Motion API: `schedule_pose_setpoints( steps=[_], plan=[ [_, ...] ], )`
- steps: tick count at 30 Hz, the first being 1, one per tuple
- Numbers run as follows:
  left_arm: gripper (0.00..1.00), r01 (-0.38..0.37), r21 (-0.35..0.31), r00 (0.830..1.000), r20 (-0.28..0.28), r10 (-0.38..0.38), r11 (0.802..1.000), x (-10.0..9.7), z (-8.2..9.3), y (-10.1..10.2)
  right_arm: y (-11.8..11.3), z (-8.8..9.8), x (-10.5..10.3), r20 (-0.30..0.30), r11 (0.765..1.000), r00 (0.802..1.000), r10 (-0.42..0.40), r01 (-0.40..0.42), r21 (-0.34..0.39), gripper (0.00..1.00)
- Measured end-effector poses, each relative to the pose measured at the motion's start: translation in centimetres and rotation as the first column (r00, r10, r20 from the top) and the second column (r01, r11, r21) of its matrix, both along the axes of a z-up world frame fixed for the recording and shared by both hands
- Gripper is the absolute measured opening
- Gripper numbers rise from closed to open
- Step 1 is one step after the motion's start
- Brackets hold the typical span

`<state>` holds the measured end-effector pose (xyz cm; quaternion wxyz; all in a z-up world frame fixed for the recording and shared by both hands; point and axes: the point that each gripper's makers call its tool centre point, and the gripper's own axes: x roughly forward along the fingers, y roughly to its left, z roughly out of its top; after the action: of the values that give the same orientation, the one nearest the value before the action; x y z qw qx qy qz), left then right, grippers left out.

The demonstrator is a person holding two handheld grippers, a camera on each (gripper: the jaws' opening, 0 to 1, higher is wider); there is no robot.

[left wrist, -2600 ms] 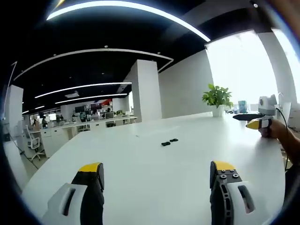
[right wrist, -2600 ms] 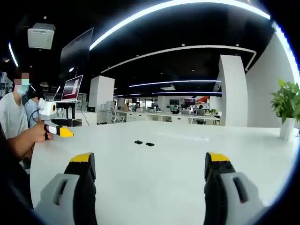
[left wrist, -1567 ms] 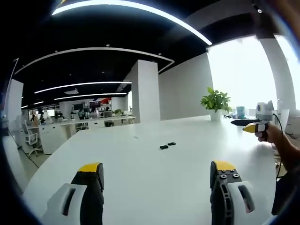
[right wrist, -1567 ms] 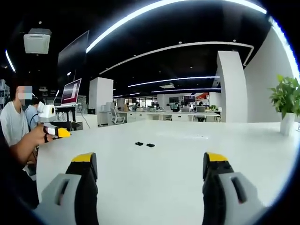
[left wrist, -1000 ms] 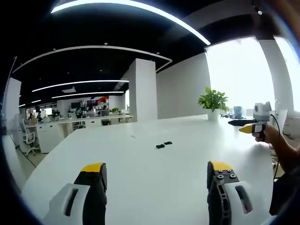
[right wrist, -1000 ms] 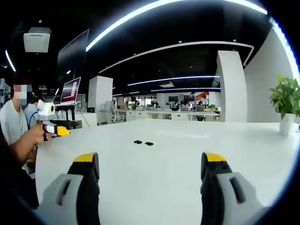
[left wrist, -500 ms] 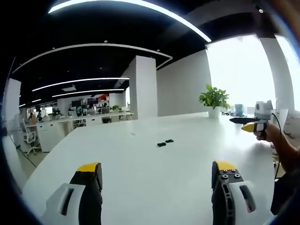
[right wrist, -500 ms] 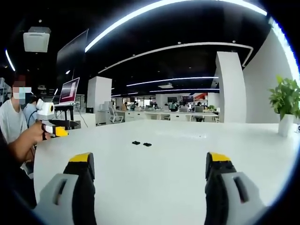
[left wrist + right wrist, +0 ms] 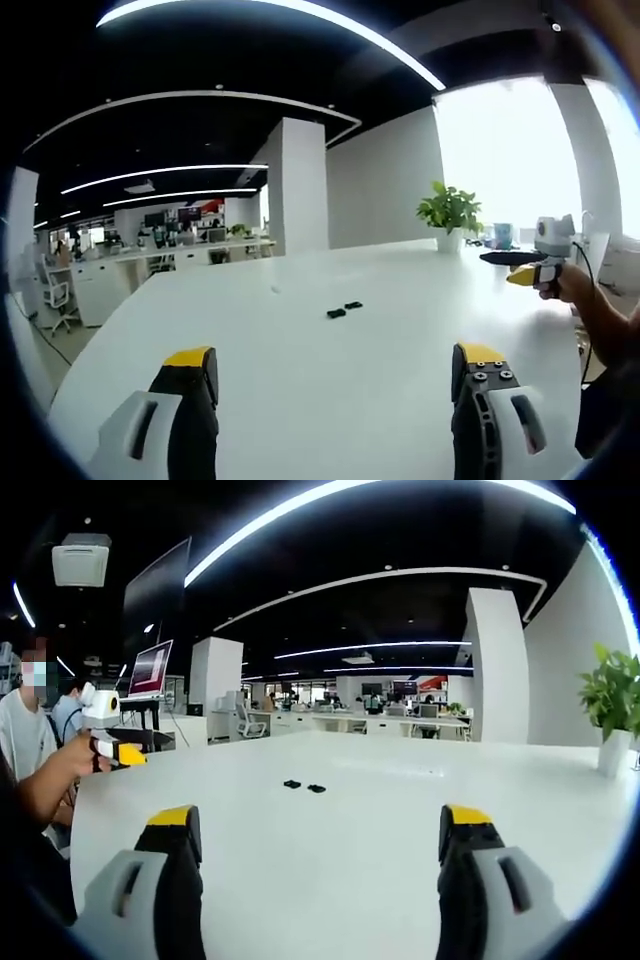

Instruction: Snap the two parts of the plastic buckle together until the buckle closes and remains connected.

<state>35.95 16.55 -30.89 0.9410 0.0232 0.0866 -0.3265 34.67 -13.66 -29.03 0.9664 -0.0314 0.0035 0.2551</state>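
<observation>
Left gripper view: left hand-held gripper (image 9: 335, 365) at bottom, yellow-tipped jaws wide apart, nothing between them, raised over a white worktop (image 9: 380, 350). Two black buckle parts (image 9: 344, 309) lying mid-worktop, just beside each other but not joined, well ahead of the jaws. Potted plant (image 9: 449, 212) near the far edge, by a bright window. At far right, right hand-held gripper (image 9: 530, 272) held in a person's hand (image 9: 575, 287); jaw spacing not discernible there.

Right gripper view: at far left, left hand-held gripper (image 9: 118, 750) gripped by a hand (image 9: 82, 757), seated person behind. Right hand-held gripper (image 9: 318, 825) at bottom, jaws likewise spread and empty. Buckle parts (image 9: 303, 785) side by side on the worktop (image 9: 320, 850), separate, well beyond the jaw tips. Potted plant (image 9: 612, 702) at right edge.
</observation>
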Motion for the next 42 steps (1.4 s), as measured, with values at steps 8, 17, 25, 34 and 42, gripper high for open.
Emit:
schedule_pose_setpoints(
  steps=[8,17,25,34,42],
  plan=[
    [0.99,0.019,-0.003,1.000,-0.010,-0.019,1.000,0.4,-0.1,-0.5,0.3,0.0,0.4,-0.010,1.000,1.000,0.003,-0.003,-0.015,0.99],
    [0.97,0.029,-0.024,0.999,-0.019,-0.030,0.999,0.7,0.1,-0.8,0.4,0.1,0.9,-0.019,1.000,1.000,0.005,-0.005,-0.024,0.97],
    [0.98,0.042,-0.035,0.999,-0.020,-0.042,0.999,1.3,0.6,-1.2,0.8,0.3,1.4,-0.022,1.000,1.000,0.008,-0.008,-0.014,0.97],
    [0.97,0.039,-0.046,0.999,-0.029,-0.041,0.998,1.9,0.5,-1.3,0.9,0.5,1.7,-0.022,1.000,1.000,0.002,-0.003,-0.027,0.97],
    [0.94,0.049,-0.032,0.998,-0.026,-0.050,0.998,2.1,0.7,-2.0,1.3,0.7,2.5,-0.022,0.999,1.000,0.010,-0.011,-0.046,0.96]
  ],
)
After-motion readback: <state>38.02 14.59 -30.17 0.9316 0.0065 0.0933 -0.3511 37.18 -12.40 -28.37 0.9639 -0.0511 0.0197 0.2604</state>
